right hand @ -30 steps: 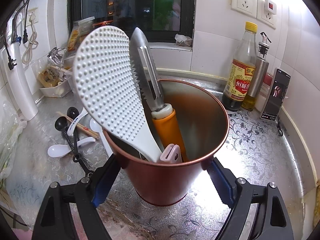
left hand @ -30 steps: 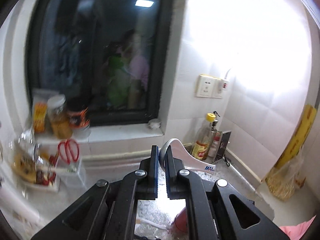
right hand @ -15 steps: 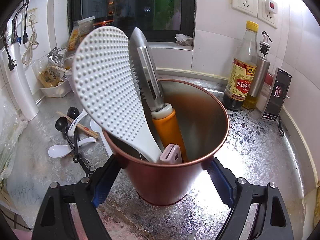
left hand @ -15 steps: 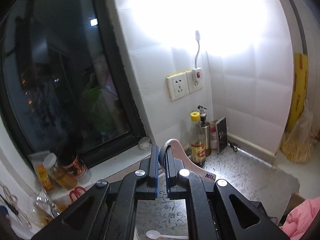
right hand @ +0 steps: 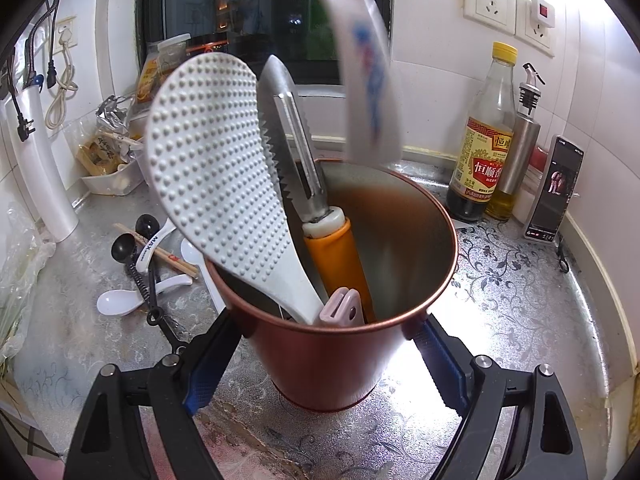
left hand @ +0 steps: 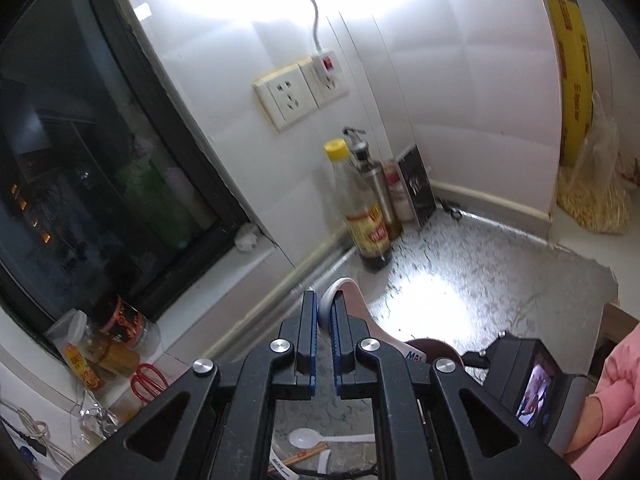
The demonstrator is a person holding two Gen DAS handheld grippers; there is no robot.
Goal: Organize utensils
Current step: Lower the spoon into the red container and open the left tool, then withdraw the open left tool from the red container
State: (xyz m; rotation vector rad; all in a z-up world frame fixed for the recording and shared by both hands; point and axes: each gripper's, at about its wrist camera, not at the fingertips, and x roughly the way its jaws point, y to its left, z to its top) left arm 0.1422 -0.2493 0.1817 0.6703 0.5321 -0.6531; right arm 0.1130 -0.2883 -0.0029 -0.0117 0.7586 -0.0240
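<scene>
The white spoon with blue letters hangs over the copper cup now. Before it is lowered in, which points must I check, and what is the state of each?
1. Left gripper holds the white spoon firmly: ok, the jaws pinch its end.
2. Spoon is over the copper cup mouth: ok in the right wrist view, though the spoon is blurred.
3. Right gripper steadies the cup: ok, both fingers press its sides.
4. Free room inside the cup: ok, its right half is bare; the rice paddle and peeler lean left.
5. Which end of the spoon points down: cannot tell.
</scene>
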